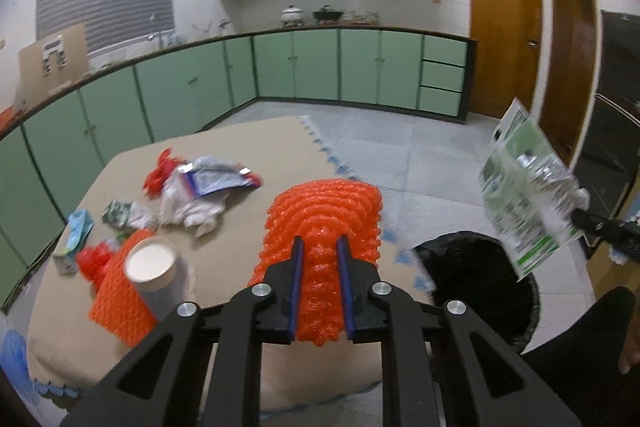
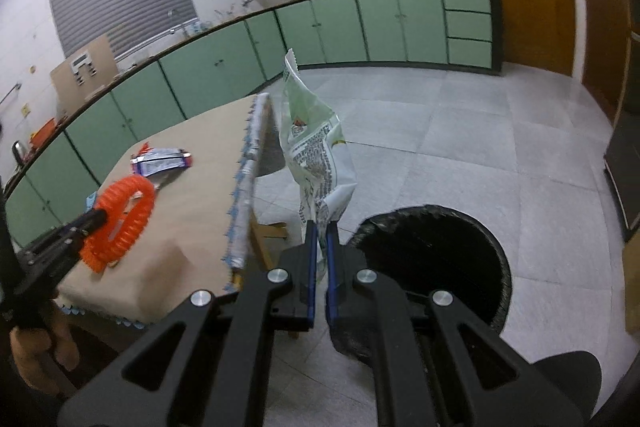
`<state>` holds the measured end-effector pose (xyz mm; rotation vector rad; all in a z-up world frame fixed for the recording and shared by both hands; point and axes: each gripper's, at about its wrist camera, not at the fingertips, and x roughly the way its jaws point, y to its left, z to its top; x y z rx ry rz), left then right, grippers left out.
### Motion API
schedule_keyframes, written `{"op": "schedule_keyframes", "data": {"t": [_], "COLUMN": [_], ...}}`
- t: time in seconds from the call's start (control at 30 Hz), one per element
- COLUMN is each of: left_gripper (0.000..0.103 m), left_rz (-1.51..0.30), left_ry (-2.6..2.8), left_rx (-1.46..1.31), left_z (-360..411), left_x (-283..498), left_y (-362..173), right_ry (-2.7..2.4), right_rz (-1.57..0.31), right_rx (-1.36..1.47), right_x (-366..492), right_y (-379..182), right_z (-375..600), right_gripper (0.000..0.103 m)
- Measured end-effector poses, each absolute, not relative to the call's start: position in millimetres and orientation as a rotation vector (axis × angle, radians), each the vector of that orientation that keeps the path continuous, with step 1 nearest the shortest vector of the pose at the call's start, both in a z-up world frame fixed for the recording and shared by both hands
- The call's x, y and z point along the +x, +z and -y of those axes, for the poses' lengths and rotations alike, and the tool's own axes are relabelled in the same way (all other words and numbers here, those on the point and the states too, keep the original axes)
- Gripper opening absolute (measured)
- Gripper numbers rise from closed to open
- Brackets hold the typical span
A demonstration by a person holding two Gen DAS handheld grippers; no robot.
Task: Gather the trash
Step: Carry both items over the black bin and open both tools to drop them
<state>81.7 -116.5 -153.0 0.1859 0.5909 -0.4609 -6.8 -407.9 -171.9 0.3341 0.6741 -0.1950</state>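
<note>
Orange mesh [image 1: 322,227] is clamped between the left gripper [image 1: 320,263] jaws, above the table [image 1: 240,147] edge beside the bin [image 1: 476,291]. The net looks light, soft and springy; a bunched fold gives the surest hold. Right gripper [image 2: 320,231] pinches a green-printed wrapper [image 2: 316,151] by its lower corner, just beside the bin. Film is probably light, crinkly and slippery; grip near an edge seam. More litter [image 1: 192,195] lies on the table, farther from the bin.

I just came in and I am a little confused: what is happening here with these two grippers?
A person is clearing trash from a table. The left gripper is shut on an orange foam net above the table. The right gripper holds a green-white wrapper in the air beside the black trash bin. A paper cup, tissues and other wrappers lie on the table.
</note>
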Motion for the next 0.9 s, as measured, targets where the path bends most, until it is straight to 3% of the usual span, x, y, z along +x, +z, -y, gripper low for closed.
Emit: {"op": "schedule_keyframes", "data": {"t": [0.33,0.7,0.8,0.83,0.9], "left_gripper": [0.016,0.018,0.028,0.037,0.038], "left_rz": [-0.628,-0.802,-0.868,-0.895,-0.945], "left_ry": [-0.672,-0.820,-0.825,-0.826,-0.825], "left_rx": [0.243,0.342,0.371,0.381,0.413], "left_z": [212,331,358,364,378], "left_x": [79,106,117,123,133], "left_y": [-156,-232,-261,-271,-297], "right_ry": [-0.342,-0.442,-0.461,-0.463,-0.462], "right_rz": [-0.785,-0.934,-1.007,-1.023,-1.032], "right_rx": [0.431,0.510,0.559,0.576,0.594], "right_x": [-18,19,29,31,34], "right_y": [-222,-284,-303,-309,-312], "right_z": [471,523,537,540,543], "right_gripper": [0.004,0.006,0.013,0.014,0.015]}}
